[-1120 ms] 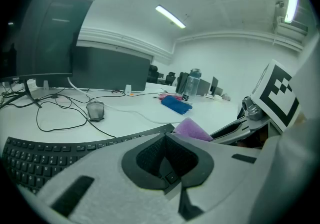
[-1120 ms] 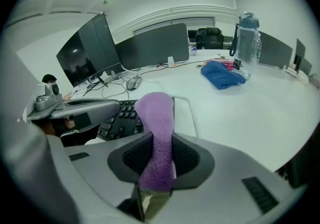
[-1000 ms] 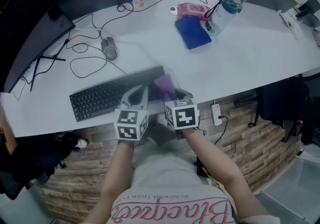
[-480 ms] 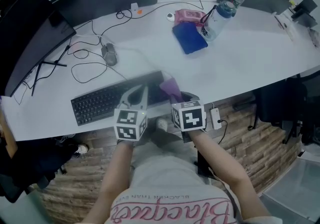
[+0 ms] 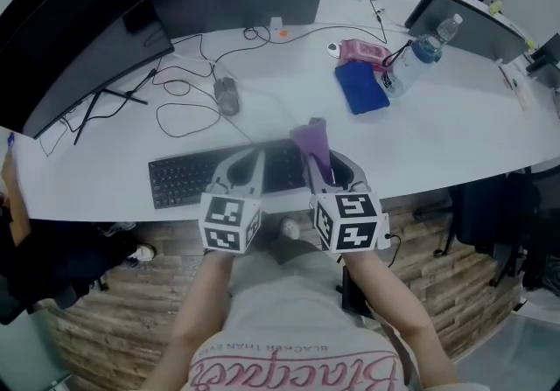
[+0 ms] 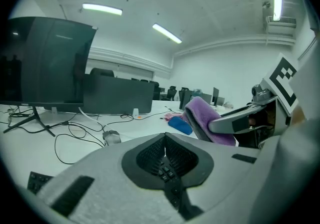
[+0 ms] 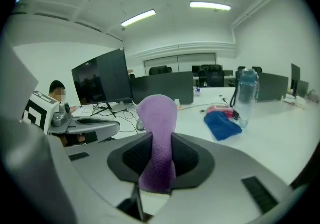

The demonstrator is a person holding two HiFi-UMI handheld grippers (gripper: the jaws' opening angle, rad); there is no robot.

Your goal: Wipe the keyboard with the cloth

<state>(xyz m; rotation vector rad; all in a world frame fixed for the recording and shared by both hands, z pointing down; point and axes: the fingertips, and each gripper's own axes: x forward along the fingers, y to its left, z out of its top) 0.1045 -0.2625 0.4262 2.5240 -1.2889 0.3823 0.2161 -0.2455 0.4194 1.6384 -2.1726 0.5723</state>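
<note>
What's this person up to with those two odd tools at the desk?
A person at a white desk holds a gripper in each hand. The right gripper has its jaws shut on a purple cloth, which sticks up above the right end of a black keyboard. The left gripper is shut and empty, poised over the keyboard beside it. The cloth does not seem to touch the keys right now.

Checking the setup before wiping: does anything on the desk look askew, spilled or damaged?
Nothing spilled or damaged. The keyboard lies slanted at the edge of the desk, and the cloth stands bunched upright in the right gripper.
</note>
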